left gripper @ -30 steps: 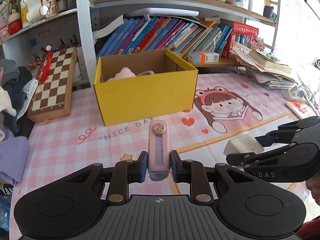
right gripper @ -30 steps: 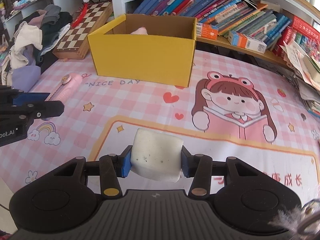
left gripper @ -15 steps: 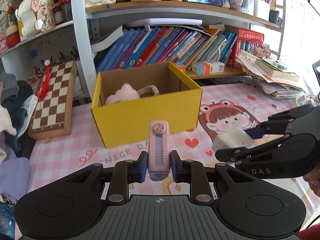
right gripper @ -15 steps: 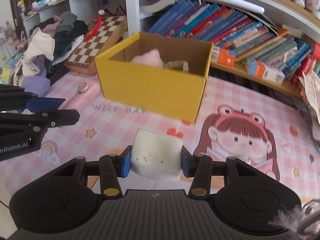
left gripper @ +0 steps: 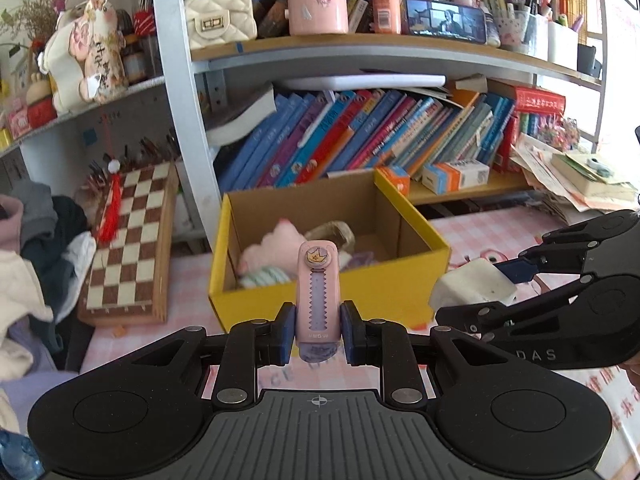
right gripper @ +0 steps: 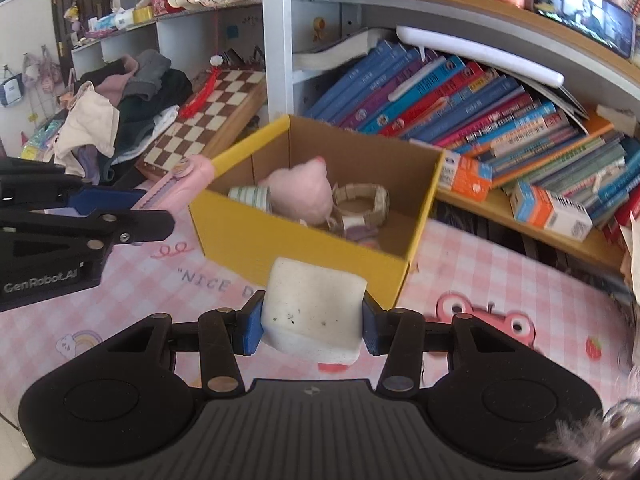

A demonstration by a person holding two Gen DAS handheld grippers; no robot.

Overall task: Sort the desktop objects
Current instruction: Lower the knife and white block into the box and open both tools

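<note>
- Behind the desk stands a shelf full of leaning books (left gripper: 360,136), and a chessboard (left gripper: 128,240) leans at the left side.
- On the pink checked desk mat (right gripper: 500,280) stands a yellow cardboard box (right gripper: 288,240), open on top; inside it lie a pink plush toy (right gripper: 304,192), a striped roll (right gripper: 248,196) and a beige bracelet (right gripper: 362,200).
- The left gripper (left gripper: 316,330) pinches a pink utility knife (left gripper: 318,292) between its blue pads; the knife points toward the box.
- The right gripper (right gripper: 312,326) pinches a white sponge block (right gripper: 314,316), just in front of the box's near wall.
- Both grippers are near each other, in front of the box.
</note>
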